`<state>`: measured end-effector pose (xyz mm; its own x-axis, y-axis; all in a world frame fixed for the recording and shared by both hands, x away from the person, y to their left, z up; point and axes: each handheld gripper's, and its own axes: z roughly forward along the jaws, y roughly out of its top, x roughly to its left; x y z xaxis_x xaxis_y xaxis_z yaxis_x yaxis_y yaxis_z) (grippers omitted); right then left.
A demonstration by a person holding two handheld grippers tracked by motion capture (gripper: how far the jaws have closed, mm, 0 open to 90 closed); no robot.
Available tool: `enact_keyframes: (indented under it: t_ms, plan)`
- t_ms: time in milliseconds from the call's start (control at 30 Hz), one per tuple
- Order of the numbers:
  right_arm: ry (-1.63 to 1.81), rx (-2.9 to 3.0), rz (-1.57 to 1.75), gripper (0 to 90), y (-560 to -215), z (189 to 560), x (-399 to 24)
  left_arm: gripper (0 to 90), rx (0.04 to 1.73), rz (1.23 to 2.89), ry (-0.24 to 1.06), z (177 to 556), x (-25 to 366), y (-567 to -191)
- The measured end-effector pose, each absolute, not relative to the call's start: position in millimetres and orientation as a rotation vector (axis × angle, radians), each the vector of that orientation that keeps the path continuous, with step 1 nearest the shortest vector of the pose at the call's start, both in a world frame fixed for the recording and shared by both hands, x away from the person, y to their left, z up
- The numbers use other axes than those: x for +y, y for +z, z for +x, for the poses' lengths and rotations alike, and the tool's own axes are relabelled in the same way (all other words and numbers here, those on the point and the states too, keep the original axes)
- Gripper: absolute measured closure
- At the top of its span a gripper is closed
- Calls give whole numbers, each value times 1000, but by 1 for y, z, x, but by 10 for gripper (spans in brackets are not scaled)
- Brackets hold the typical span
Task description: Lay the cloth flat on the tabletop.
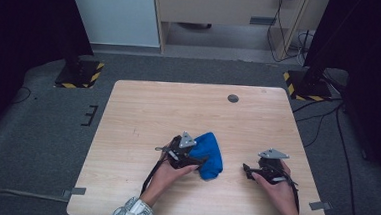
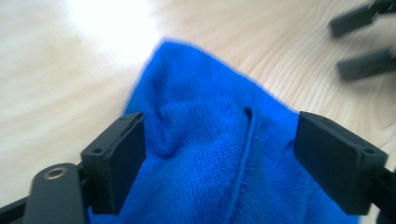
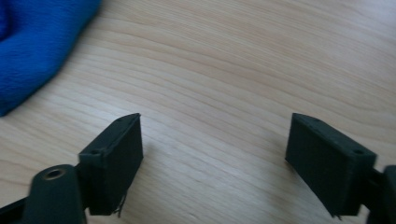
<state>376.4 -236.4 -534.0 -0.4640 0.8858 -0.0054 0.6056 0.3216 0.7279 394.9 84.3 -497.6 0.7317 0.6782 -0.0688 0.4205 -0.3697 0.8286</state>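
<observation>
A blue cloth [image 1: 209, 155] lies bunched in a soft mound on the light wooden table [image 1: 143, 109], a little toward the person's side of the middle, and the work in hand appears to be handling or folding it. The left gripper [image 1: 193, 162] sits right at the cloth's left edge; in the left gripper view the blue fabric [image 2: 219, 158] fills the gap between its jaws, which stand apart, with the pads beside the folds but not visibly pressing on them, so the cloth looks released or not yet taken, not clamped. The right gripper [image 1: 248, 170] rests low over bare wood to the right of the cloth, clearly apart from it; its jaws are also spread with nothing between them, and the cloth's rounded edge [image 3: 32, 51] shows at the upper left of the right gripper view. Judging by the heaped, uneven shape, the cloth is neither spread flat nor neatly folded, so most of the shaping seems left to do, and a fresh hold on an edge or corner would likely come first. Little stands in the way: the table carries only a small dark round cap [image 1: 233, 98] near its far edge, well apart from the cloth. Beyond the table, two stand bases with yellow-black striping [image 1: 79, 73] sit on the grey floor.
</observation>
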Motion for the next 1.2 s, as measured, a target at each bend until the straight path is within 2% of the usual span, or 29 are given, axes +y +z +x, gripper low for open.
enact_keyframes:
  t_ms: [133, 367, 433, 533, 733, 967, 1133, 1200]
  plan:
    - [1008, 2237, 1231, 397, -527, 372, -225, 162, 824, 1979, 391, 383, 104, -482]
    - [1114, 2301, 1111, 677, -520, 365, -205, 290, 865, 2007, 423, 362, 141, -485]
    - [1147, 2315, 1072, 744, -517, 363, -199, 304, 874, 2024, 442, 359, 146, -486]
    - [1182, 2334, 1032, 791, -515, 361, -190, 311, 902, 2000, 453, 362, 153, -486]
    - [1220, 2382, 955, 783, -517, 358, -175, 318, 921, 2015, 446, 367, 159, -490]
    - [1276, 2380, 957, 620, -516, 357, -160, 308, 884, 2103, 463, 369, 150, -499]
    - [1283, 2380, 964, 539, -516, 361, -153, 423, 872, 2139, 469, 374, 146, -504]
    - [1264, 2385, 948, 493, -516, 366, -146, 509, 885, 2126, 458, 380, 145, -504]
